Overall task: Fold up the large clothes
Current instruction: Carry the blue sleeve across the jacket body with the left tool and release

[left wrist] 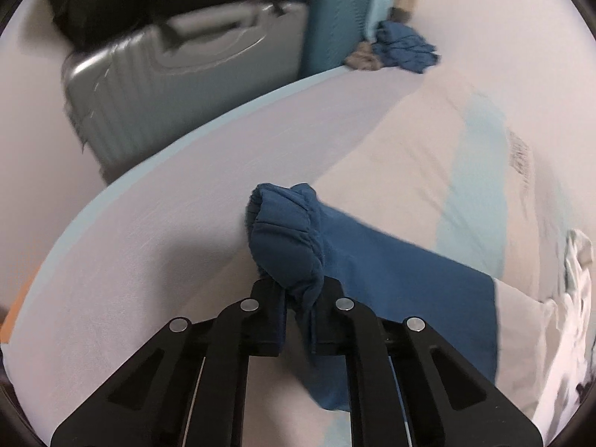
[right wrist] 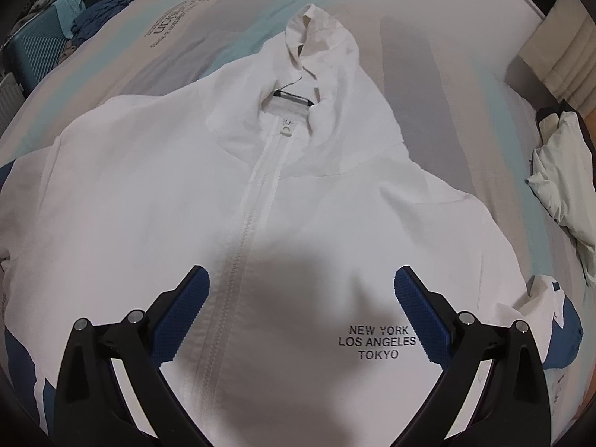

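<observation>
Blue cuff fabric (left wrist: 287, 238) is bunching between the nearly closed jaws of the left gripper (left wrist: 301, 320), which is pinching the elastic end of the jacket's blue sleeve (left wrist: 402, 283) above the pale bedsheet (left wrist: 149, 223). The white hooded jacket (right wrist: 186, 193) is lying front up and zipped on the striped duvet (right wrist: 149, 63), hood (right wrist: 320, 37) pointing away from the camera, printed city names (right wrist: 377, 342) near the right gripper (right wrist: 301, 290). That gripper is hovering over the chest with its jaws spread wide and holding nothing. The step in hand appears to be the first sleeve fold; the next move probably calls for carrying the cuff across the jacket front and laying the sleeve flat, without dragging the body askew.
</observation>
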Demonstrator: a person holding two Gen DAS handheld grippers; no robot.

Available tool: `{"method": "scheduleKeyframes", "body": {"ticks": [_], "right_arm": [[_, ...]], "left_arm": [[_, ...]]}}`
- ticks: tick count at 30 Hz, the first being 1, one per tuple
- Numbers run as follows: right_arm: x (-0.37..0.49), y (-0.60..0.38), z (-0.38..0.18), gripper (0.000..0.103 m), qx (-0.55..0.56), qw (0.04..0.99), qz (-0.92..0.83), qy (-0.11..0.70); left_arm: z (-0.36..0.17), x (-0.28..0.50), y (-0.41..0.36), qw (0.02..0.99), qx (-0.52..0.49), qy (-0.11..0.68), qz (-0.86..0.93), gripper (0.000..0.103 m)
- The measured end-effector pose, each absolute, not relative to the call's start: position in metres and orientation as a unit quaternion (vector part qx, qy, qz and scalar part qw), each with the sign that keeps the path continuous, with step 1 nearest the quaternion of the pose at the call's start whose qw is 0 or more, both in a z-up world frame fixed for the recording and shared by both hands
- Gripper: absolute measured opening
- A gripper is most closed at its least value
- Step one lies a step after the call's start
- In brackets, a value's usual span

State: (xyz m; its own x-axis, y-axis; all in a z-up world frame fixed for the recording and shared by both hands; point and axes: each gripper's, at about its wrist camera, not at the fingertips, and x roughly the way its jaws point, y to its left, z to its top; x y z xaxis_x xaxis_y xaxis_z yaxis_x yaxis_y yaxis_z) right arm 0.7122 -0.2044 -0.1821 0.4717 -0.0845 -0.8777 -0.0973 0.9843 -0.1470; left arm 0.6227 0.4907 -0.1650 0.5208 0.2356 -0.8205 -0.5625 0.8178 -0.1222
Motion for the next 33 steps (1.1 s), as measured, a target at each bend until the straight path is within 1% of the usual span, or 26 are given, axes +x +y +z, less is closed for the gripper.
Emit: {"method": "scheduleKeyframes", "body": {"ticks": [4, 9, 13, 18, 27, 33], "right_arm": [[0.706, -0.209, -0.173, 0.096, -0.082, 0.857, -0.003, 0.509], [0.691, -0.218, -0.153, 0.096, -0.077, 0.859, -0.017, 0.506], [0.678, -0.230, -0.130, 0.096, -0.067, 0.861, -0.031, 0.503], [0.666, -0.252, -0.109, 0.096, -0.060, 0.861, -0.044, 0.504], [0.643, -0.307, -0.102, 0.096, -0.035, 0.870, -0.038, 0.490], [0.630, -0.358, -0.110, 0.096, -0.022, 0.879, -0.027, 0.476]], "left_arm": [[-0.147, 0.629, 0.460, 0.866, -0.186, 0.418, 0.204, 0.006], [-0.127, 0.644, 0.401, 0.882, -0.163, 0.413, 0.158, 0.006], [-0.110, 0.657, 0.342, 0.889, -0.159, 0.414, 0.109, 0.005], [-0.106, 0.667, 0.258, 0.891, -0.147, 0.425, 0.053, 0.006], [-0.103, 0.680, 0.128, 0.888, -0.135, 0.440, 0.016, 0.006], [-0.095, 0.687, 0.044, 0.897, -0.116, 0.426, 0.008, 0.006]]}}
